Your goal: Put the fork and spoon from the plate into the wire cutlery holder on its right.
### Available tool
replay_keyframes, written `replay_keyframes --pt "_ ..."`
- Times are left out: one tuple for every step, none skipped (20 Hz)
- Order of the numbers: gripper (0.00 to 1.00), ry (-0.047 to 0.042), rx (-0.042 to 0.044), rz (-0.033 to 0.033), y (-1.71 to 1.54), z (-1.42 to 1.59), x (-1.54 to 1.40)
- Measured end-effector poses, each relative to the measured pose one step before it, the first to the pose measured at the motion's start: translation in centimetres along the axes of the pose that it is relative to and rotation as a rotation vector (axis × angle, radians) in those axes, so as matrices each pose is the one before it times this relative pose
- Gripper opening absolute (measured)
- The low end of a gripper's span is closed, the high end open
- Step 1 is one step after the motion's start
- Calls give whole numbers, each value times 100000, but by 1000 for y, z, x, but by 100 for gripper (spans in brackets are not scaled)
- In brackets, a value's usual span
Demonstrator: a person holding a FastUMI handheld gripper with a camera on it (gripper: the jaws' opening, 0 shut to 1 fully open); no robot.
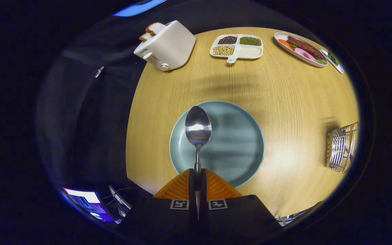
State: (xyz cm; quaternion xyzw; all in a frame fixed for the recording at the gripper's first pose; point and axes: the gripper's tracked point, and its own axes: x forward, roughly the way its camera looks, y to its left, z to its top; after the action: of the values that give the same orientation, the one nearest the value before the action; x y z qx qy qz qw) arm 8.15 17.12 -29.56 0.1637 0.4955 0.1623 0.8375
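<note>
**Spoon held over the plate**

A metal spoon point(198, 131) is clamped by its handle between the two fingers of the gripper point(197, 177), bowl pointing ahead over a pale green plate point(240, 143). The wire cutlery holder point(342, 147) stands well to the right on the wooden worktop point(294, 102). Beyond sit a toaster point(167, 46) and two food trays.

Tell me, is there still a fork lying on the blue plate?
No: the plate lies bare, and only the spoon is over it, clamped by its handle between the gripper fingers.
</note>
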Motion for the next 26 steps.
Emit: replay_keyframes --pt "6 -896 -988 483 -301 142 -1421" --pt "6 -1347 -937 486 -341 226 -1456" --pt "6 -1314 -853 682 -340 237 -1438" --pt "6 -1184 -579 345 -499 232 -1514" --pt "6 -1328 -641 -409 -804 395 -1484" --pt "6 -965 -660 -1121 -982 353 -1520" --pt "6 -748 -409 -1615 -1162 263 -1597" --pt "6 -659 -190 -2176 -1489 401 -1703" --pt "6 68 -430 -2225 -1504 364 -1604" --pt "6 150 -622 -2849 -1851 444 -1437" --pt "6 1056 -931 -3236 -1780 61 -1161" --pt "6 1459 -1209 -3443 -1868 -33 -1070" --pt "6 2922 -1599 -3259 -1814 -295 -758" --pt "6 4448 -2829 -3716 -1827 -780 -812" --pt "6 4766 -3347 -2982 -1287 -1148 -253" --pt "6 5656 -3099 -3408 -1777 -913 -310" --pt "6 5959 -2269 -2627 -1270 -876 78" --pt "6 5220 -1240 -1789 -1137 -664 90" --pt "6 4414 -588 -1370 -821 -389 151" --pt "6 4351 -1117 -1296 -709 -416 119" --pt "6 3993 -1527 -1536 -1146 -187 -564" --pt "6 4111 -1132 -828 -478 -186 318" --pt "6 4802 -935 80 58 -146 502" --pt "6 4955 -1232 -211 -140 -52 385" --pt "6 5289 -1693 -852 -117 -109 443" --pt "6 4801 -1459 -1621 -321 80 401"
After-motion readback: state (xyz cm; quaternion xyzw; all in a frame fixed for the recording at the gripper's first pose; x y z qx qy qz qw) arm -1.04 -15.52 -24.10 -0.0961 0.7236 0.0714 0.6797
